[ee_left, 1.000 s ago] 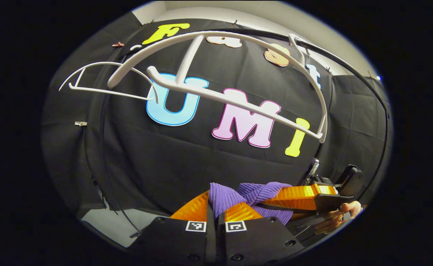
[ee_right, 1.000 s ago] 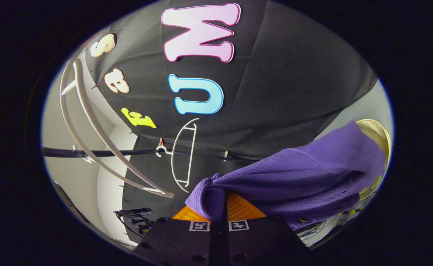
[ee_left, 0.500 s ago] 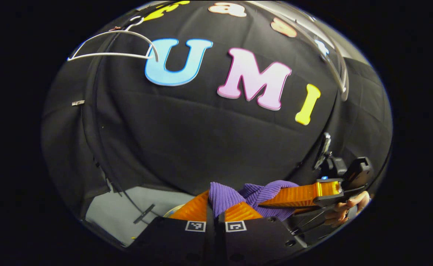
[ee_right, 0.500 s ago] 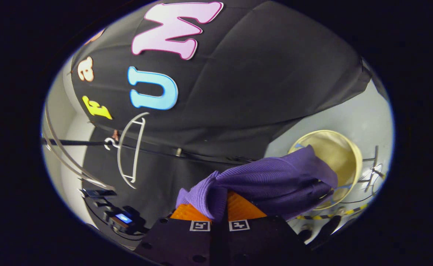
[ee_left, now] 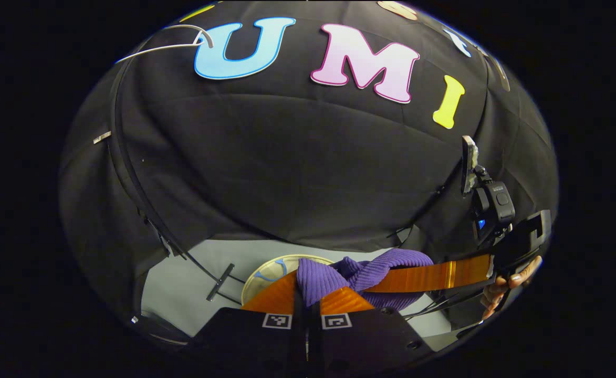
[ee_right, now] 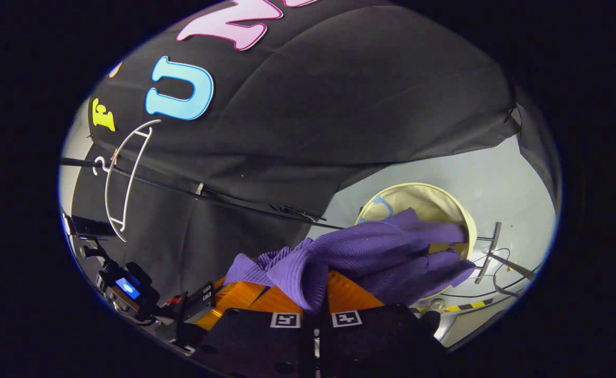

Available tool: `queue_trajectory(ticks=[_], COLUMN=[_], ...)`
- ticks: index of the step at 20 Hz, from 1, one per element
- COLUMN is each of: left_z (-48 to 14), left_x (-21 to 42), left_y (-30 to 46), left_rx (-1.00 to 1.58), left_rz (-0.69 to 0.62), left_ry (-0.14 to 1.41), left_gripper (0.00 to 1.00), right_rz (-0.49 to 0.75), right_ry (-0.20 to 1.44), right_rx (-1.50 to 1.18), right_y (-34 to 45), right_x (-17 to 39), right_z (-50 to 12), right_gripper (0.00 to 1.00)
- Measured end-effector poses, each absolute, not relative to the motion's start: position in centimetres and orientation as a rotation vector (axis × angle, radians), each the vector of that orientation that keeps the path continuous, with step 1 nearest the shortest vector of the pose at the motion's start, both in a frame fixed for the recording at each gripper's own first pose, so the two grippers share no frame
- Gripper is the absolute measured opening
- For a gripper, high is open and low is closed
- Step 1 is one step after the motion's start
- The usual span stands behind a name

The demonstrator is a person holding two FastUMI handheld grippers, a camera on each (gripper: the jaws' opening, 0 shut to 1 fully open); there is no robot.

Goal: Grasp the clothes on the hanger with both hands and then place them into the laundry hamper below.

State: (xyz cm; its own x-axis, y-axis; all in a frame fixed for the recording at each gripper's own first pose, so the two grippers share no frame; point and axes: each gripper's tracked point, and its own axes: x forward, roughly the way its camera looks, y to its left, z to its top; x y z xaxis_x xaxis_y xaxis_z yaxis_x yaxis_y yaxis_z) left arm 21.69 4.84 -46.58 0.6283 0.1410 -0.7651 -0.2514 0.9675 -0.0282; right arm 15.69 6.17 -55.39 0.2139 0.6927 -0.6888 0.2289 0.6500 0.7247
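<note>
Pinching a bunched fold of the purple knitted garment (ee_left: pixel 318 275) between its two fingers, the left gripper (ee_left: pixel 308 304) is holding the cloth right at its fingertips, with both fingers pressing on the fabric. Past its left finger, the pale round rim of the laundry hamper (ee_left: pixel 258 275) is peeking out on the grey floor (ee_left: pixel 192 273), ahead of and below the gripper. Up and to its far left a white hanger (ee_left: pixel 166 47) is hanging bare on a black rail. To its right, the other gripper is reaching in sideways, its fingers (ee_left: pixel 428 275) closing on the same garment, and a hand (ee_left: pixel 502 289) is gripping its handle at the far right. In the right gripper view, a white hanger (ee_right: pixel 121 173) is hanging on the rail far off to the upper left. The right gripper (ee_right: pixel 315 307) is clamping another fold of the garment (ee_right: pixel 360 252), both fingers bearing on it. From there the cloth is spreading forward and to the right, and its far end is draping over the near rim of the hamper (ee_right: pixel 444 197), which is sitting ahead and to the right on the floor.
</note>
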Motion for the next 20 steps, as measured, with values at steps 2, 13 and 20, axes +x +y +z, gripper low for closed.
queue_trajectory(ticks=[2, 13, 20], left_z=[-45.7, -46.4, -44.9], left_x=[21.9, 21.3, 21.3], left_y=[4.6, 4.7, 4.5], left_rx=[-0.142, -0.127, -0.189], left_rz=[0.206, 0.187, 0.180], left_ry=[0.857, 0.901, 0.854], left_gripper=[0.07, 0.95, 0.95], right_rz=[0.386, 0.314, 0.299], right_ry=[1.351, 1.372, 1.332], right_rx=[0.906, 0.892, 0.791], right_y=[6.4, 4.2, 3.0], right_x=[15.9, 15.0, 14.9], right_z=[-54.5, -56.1, -56.2], right_gripper=[0.33, 0.98, 0.98])
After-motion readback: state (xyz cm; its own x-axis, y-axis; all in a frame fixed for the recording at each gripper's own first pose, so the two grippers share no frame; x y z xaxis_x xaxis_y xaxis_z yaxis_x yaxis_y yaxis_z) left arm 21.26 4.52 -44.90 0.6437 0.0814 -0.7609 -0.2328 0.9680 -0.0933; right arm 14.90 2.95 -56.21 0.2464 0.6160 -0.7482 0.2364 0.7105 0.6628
